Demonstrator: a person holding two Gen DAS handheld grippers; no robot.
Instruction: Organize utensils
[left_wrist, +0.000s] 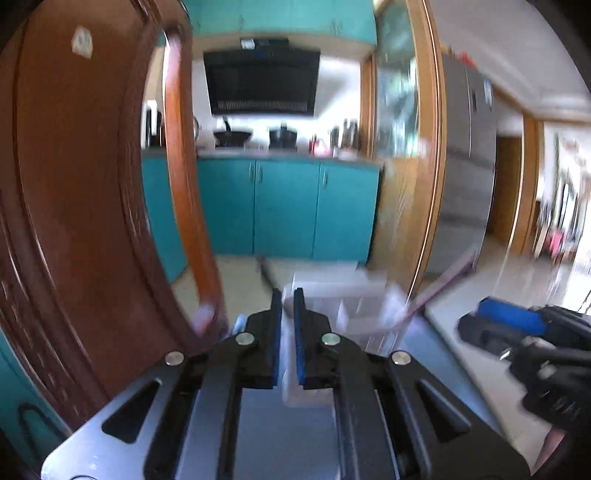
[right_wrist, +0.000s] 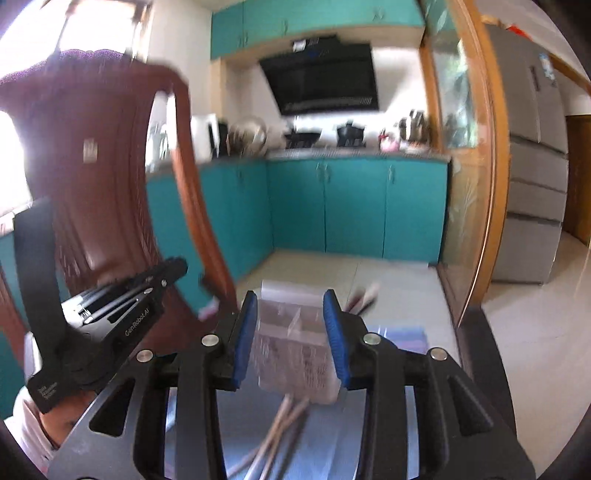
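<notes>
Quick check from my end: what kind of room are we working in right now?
A home kitchen, most likely: a black range hood hangs over pots on a counter, with teal cabinets beneath and a tall steel fridge off to the right.
</notes>
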